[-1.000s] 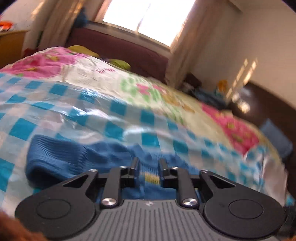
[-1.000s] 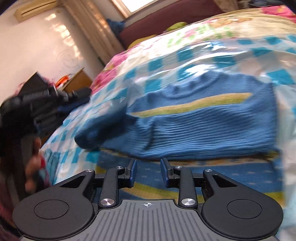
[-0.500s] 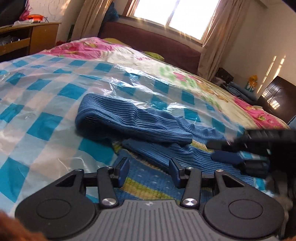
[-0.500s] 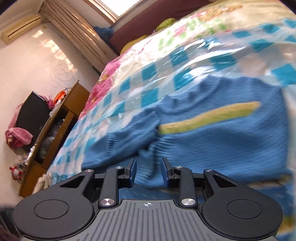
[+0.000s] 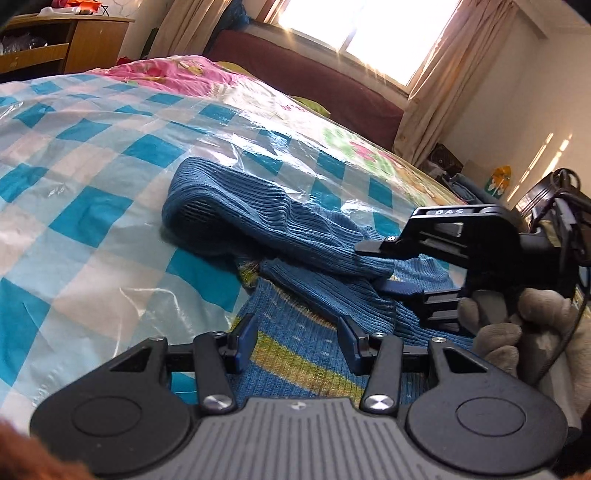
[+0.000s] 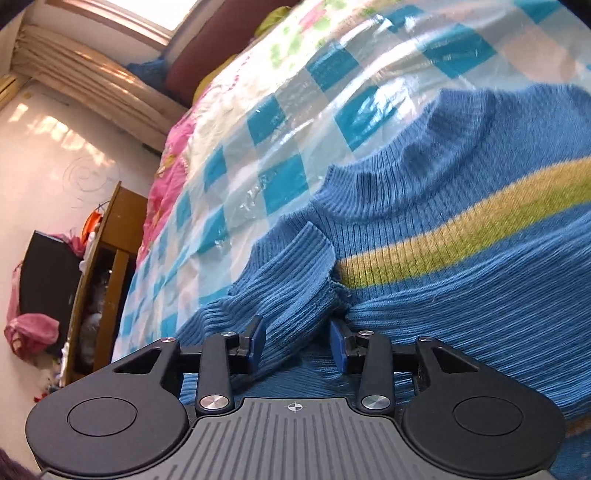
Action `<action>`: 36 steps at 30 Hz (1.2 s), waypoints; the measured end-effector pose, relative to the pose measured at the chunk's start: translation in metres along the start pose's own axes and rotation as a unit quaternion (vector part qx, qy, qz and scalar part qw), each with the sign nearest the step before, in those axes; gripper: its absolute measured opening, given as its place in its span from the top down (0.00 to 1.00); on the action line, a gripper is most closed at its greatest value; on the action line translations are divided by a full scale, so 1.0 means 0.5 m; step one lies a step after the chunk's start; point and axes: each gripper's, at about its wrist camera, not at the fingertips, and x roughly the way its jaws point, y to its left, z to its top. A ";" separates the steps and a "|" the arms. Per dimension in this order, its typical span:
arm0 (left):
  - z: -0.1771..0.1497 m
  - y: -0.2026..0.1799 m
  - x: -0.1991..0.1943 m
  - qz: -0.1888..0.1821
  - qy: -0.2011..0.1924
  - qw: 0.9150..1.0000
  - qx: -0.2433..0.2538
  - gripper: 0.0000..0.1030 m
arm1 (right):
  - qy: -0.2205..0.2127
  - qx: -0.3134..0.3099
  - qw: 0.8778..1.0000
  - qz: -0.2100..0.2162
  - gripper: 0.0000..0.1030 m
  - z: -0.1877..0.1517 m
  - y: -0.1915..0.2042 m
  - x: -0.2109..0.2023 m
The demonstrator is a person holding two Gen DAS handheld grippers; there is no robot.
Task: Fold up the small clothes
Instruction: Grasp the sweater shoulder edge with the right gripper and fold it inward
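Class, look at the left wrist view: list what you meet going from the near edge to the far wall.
left gripper → blue sweater → checked plastic sheet → floral quilt → dark red headboard → window

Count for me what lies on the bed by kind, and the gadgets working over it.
Blue sweaters: 1
Clear plastic sheets over the bed: 1
Grippers: 2, the left gripper and the right gripper, both with the sweater's knit between their fingers
Total: 4
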 end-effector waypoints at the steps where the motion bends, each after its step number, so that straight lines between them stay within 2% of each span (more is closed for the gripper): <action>1: 0.000 0.001 0.000 -0.001 0.000 1.000 0.000 0.50 | -0.003 0.003 1.000 -0.002 0.63 -0.001 0.000 0.004; 3: -0.002 0.001 -0.001 -0.001 0.000 1.000 -0.001 0.50 | -0.011 0.008 1.000 -0.003 0.64 0.000 -0.001 0.008; 5: -0.002 0.001 -0.001 0.000 -0.001 1.000 -0.001 0.50 | -0.016 0.010 1.000 -0.005 0.70 0.001 -0.001 0.007; 7: -0.002 0.003 -0.001 0.001 -0.004 1.000 -0.001 0.50 | -0.015 0.010 1.000 -0.003 0.87 0.006 0.002 0.005; 11: -0.004 0.003 -0.005 0.003 -0.012 1.000 -0.003 0.50 | -0.046 -0.013 0.999 0.019 0.90 0.018 0.021 -0.046; 15: -0.007 -0.005 -0.010 -0.001 -0.016 1.000 0.005 0.50 | -0.086 -0.038 0.995 0.033 0.90 0.035 0.024 -0.137; 19: -0.012 -0.019 -0.010 -0.003 -0.013 1.000 0.021 0.50 | -0.132 -0.043 0.990 0.016 0.90 0.038 -0.019 -0.238; 22: -0.017 -0.028 -0.006 -0.007 -0.005 0.999 0.032 0.49 | -0.159 -0.036 0.986 -0.016 0.90 0.024 -0.086 -0.292; 27: -0.020 -0.045 -0.003 0.001 0.004 0.999 0.048 0.49 | -0.119 -0.003 0.991 -0.063 0.90 -0.009 -0.196 -0.285; 32: -0.003 -0.070 -0.003 0.003 0.001 0.998 0.066 0.49 | -0.110 0.020 0.992 -0.049 0.90 -0.022 -0.230 -0.266; 33: 0.002 -0.076 0.001 0.004 0.002 0.997 0.075 0.49 | -0.109 0.021 0.993 -0.045 0.87 -0.019 -0.230 -0.266; 36: 0.018 -0.096 0.014 0.010 0.003 0.994 0.106 0.48 | -0.113 0.018 0.992 -0.048 0.86 -0.016 -0.229 -0.276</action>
